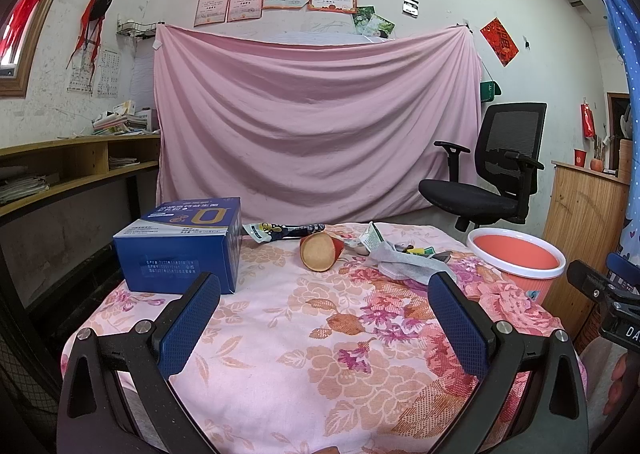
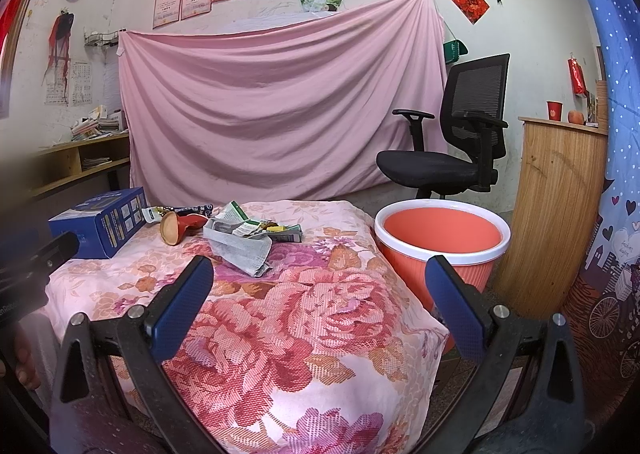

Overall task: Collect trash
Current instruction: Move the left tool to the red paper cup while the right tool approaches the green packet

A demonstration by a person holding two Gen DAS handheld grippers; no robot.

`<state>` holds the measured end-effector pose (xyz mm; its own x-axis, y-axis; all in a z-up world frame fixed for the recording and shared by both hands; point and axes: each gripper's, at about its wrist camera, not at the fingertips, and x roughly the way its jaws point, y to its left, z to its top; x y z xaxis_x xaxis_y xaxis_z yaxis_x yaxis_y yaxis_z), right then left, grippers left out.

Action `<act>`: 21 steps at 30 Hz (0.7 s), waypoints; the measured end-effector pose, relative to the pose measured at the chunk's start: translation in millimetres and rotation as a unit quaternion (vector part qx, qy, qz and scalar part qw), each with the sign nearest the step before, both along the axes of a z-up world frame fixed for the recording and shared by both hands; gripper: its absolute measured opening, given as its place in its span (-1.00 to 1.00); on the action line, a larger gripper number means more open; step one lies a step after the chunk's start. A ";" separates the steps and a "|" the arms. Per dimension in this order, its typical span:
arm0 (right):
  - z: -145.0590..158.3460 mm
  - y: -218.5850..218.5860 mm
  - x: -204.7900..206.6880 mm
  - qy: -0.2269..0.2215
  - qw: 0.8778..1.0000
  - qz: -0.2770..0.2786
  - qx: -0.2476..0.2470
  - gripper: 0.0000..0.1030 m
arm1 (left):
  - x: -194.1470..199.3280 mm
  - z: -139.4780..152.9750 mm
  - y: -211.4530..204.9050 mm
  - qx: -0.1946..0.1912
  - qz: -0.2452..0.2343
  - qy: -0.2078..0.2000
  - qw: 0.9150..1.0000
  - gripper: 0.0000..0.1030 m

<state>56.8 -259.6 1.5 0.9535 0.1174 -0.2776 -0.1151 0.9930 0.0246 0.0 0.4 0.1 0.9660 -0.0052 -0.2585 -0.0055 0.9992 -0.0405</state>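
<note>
Both grippers, the left gripper and right gripper, are held level over the near edge of the floral table, jaws spread apart and empty. Trash is heaped toward the far edge, beside a blue box. The orange bin is stood just off the right edge.

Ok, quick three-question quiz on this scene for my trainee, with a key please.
1. True or false: the orange bin already holds trash.
2. Which lies nearest the bin: A the blue box, B the tipped paper cup, C the grey cloth?
3. Fill in: both the left gripper and the right gripper are ____.

Key: 1 false, it looks empty; 2 C; 3 open, holding nothing.
</note>
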 end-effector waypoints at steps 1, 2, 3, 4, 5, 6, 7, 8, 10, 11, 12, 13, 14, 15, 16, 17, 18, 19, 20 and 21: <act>0.0 -0.1 0.1 0.000 1.000 0.000 0.000 1.00 | 0.0 0.4 0.1 -0.001 0.001 -0.001 1.000 0.98; 0.2 -0.1 0.0 -0.001 1.000 0.000 0.000 1.00 | 0.1 1.2 0.6 -0.003 0.003 -0.002 1.000 0.98; 0.7 -0.3 -0.2 -0.002 1.000 0.001 0.000 1.00 | 0.6 2.3 1.4 -0.007 0.004 -0.003 1.000 0.98; 1.5 -0.6 -0.4 -0.004 1.000 0.001 0.001 1.00 | 1.7 3.7 2.3 -0.011 0.005 -0.004 1.000 0.98; 2.9 -1.0 0.0 -0.005 1.000 0.002 0.002 1.00 | 3.1 5.4 3.1 -0.014 0.008 -0.005 1.000 0.98; 3.7 -0.3 0.2 -0.006 1.000 0.002 0.004 1.00 | 4.8 8.9 5.6 -0.016 0.011 -0.007 1.000 0.98; 4.2 -0.9 1.4 -0.011 1.000 0.006 0.007 1.00 | 6.6 11.6 6.5 -0.019 0.013 -0.009 1.000 0.98; 10.3 -3.0 4.0 -0.018 1.000 0.009 0.010 1.00 | 9.0 14.8 6.9 -0.020 0.014 -0.013 1.000 0.98; 20.4 -4.2 7.9 -0.036 0.999 0.010 0.011 1.00 | 12.7 20.9 9.8 -0.019 0.017 -0.020 0.999 0.98; 23.7 -4.5 9.5 -0.041 0.999 0.010 0.011 1.00 | 16.7 25.0 9.5 -0.017 0.018 -0.025 0.999 0.98; 29.3 -5.0 13.5 -0.050 0.999 0.013 0.011 1.00 | 21.6 26.0 10.1 -0.015 0.018 -0.028 0.999 0.98; 32.7 -5.6 18.2 -0.056 0.998 0.015 0.010 1.00 | 27.4 28.6 9.3 -0.015 0.018 -0.032 0.999 0.98; 35.9 -5.4 22.0 -0.061 0.998 0.015 0.008 1.00 | 32.1 30.7 8.9 -0.014 0.018 -0.036 0.999 0.98; 39.9 -4.8 27.5 -0.068 0.998 0.017 0.006 1.00 | 37.2 33.5 8.0 -0.013 0.017 -0.041 0.999 0.98; 41.6 -4.8 31.3 -0.071 0.997 0.018 0.005 1.00 | 42.6 36.4 6.7 -0.011 0.016 -0.045 0.999 0.98; 45.0 -4.0 37.8 -0.076 0.997 0.020 0.003 1.00 | 48.0 38.5 6.0 -0.010 0.015 -0.050 0.999 0.98; 47.1 -3.8 42.6 -0.080 0.997 0.021 0.001 1.00 | 54.8 40.6 3.6 -0.007 0.014 -0.055 0.998 0.98; 50.2 -2.5 49.5 -0.086 0.996 0.023 -0.001 1.00 | 60.0 42.7 1.0 -0.003 0.015 -0.060 0.998 0.98; 51.9 -1.0 54.2 -0.089 0.996 0.024 -0.003 1.00 | 64.3 44.5 0.5 0.000 0.015 -0.065 0.998 0.98; 53.8 1.0 59.8 -0.094 0.995 0.026 -0.004 1.00 | 69.7 46.5 -1.6 0.003 0.015 -0.070 0.997 0.98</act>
<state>116.7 -258.6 55.3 0.9812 0.1671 -0.0968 -0.1688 0.9856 -0.0093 69.7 -1.2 46.6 0.9924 0.0257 -0.1201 -0.0303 0.9989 -0.0363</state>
